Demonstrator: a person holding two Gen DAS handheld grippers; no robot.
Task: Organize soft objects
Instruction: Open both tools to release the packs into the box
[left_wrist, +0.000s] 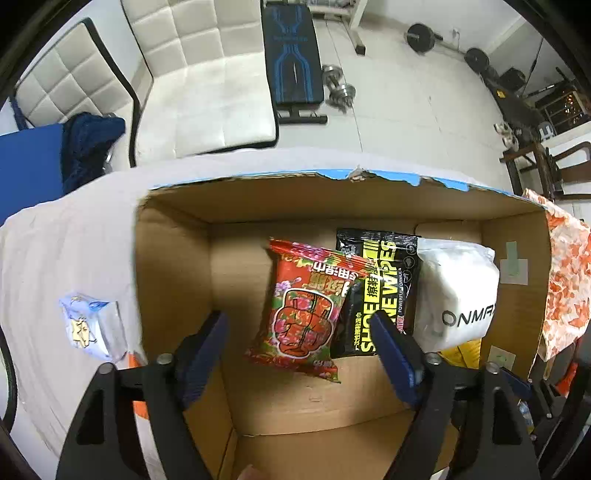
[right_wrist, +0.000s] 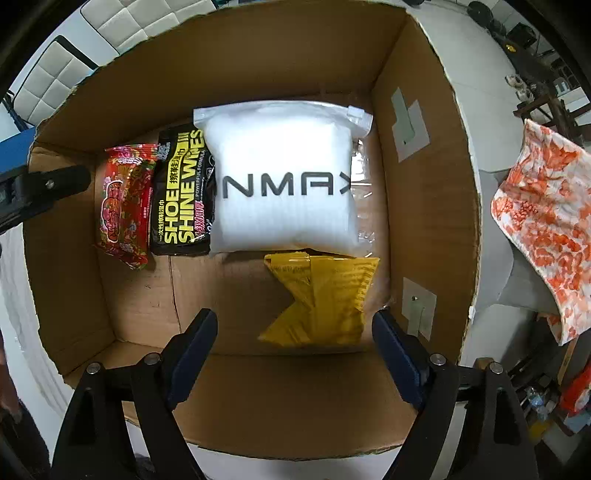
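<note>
Both tools hang over an open cardboard box (right_wrist: 424, 192) on a desk covered by a pale cloth (left_wrist: 70, 240). The left tool (left_wrist: 299, 354) has its fingers spread wide and grips nothing; below the gap lies the red pack (left_wrist: 306, 306), inside the box, left of the black wipes pack (left_wrist: 380, 291) and partly overlapping it. Right of the wipes, still in the box, sits the white bag (left_wrist: 458, 288), touching them.

The right tool (right_wrist: 293, 343) is likewise spread apart and empty, above the box's near right part. Beneath it rests a yellow packet (right_wrist: 325, 295) on the box floor, just in front of the white bag and touching its lower edge. Some clear plastic (right_wrist: 364, 192) shows between that bag and the box's right wall.

Outside the box, just left of it on the cloth, lies a small blue-and-white packet (left_wrist: 92, 325). An orange-patterned cloth (right_wrist: 543, 221) lies right of the box.
</note>
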